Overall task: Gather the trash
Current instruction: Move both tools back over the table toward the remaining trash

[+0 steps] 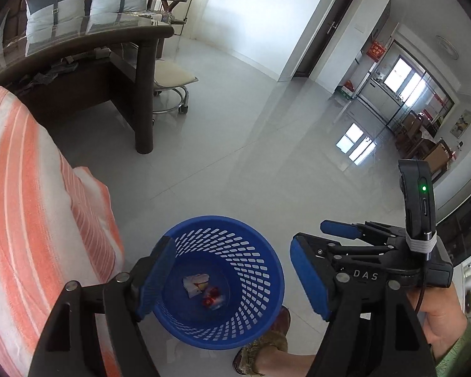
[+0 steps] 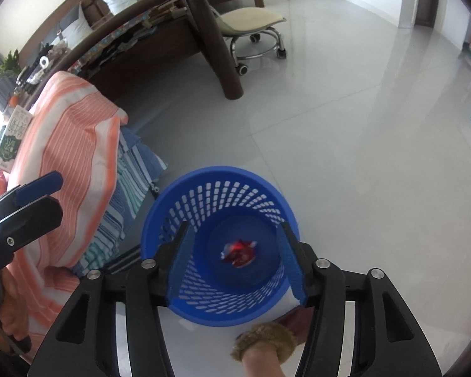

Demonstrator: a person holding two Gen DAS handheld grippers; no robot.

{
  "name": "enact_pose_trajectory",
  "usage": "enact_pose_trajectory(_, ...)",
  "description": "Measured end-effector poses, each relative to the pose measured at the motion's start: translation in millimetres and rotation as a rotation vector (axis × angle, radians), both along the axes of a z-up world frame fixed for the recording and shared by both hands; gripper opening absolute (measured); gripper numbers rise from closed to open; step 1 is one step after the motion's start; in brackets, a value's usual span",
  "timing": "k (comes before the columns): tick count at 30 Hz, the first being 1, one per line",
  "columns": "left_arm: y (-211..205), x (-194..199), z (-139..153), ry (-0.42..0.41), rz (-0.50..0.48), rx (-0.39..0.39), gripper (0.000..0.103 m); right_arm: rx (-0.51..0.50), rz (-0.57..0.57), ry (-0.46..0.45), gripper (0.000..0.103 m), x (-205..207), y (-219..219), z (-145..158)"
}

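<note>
A blue perforated waste basket [image 1: 257, 314] stands on the pale floor, also in the right wrist view [image 2: 179, 216]. At its bottom lie a white crumpled wrapper [image 1: 196, 283] and a red shiny wrapper [image 1: 212, 301], the red one showing in the right wrist view [image 2: 239, 253]. My left gripper [image 1: 232, 279] is open and empty above the basket. My right gripper [image 2: 237, 257] is open and empty, right over the basket mouth; it also shows in the left wrist view [image 1: 325, 237].
An orange-and-white striped cover [image 1: 28, 207] drapes furniture left of the basket. A dark wooden desk [image 1: 116, 47] and a wheeled stool [image 1: 171, 78] stand behind. A person's slippered foot [image 1: 263, 348] is beside the basket.
</note>
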State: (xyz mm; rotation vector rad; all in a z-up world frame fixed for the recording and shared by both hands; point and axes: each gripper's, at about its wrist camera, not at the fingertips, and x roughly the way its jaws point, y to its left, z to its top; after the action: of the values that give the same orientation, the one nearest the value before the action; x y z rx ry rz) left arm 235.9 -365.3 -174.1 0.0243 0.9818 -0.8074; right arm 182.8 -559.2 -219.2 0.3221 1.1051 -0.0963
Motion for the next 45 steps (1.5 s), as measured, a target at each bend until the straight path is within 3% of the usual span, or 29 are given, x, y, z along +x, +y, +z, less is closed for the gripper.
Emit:
enact_pose_trajectory(5, 42, -22, 31, -0.085, 0.056, -0.020, 0.077, -0.072, -0.018, -0.099, 0.087, -7, 8, 32)
enact_pose_trajectory(9, 93, -40, 44, -0.126, 0.126, -0.007, 0.077, -0.152, 0.030, -0.202, 0.089, -12, 37, 62)
enact_pose_trajectory(14, 166, -64, 37, -0.150, 0.222, 0.079, 0.077, -0.209, 0.144, -0.307, 0.091, -15, 93, 84)
enact_pose_trajectory(21, 265, -92, 27, -0.163, 0.340, 0.187, 0.077, -0.181, 0.356, -0.403, 0.092, -19, 195, 94)
enact_pose_trajectory(25, 313, -100, 21, -0.162, 0.391, 0.226, 0.077, -0.129, 0.454, -0.405, 0.093, -30, 257, 90)
enact_pose_trajectory(32, 374, -94, 7, -0.117, 0.472, 0.259, 0.077, -0.093, 0.555, -0.308, 0.096, -32, 346, 61)
enact_pose_trajectory(45, 386, -81, 4, -0.123, 0.453, 0.281, 0.087, -0.189, 0.582, -0.251, 0.102, -18, 385, 40)
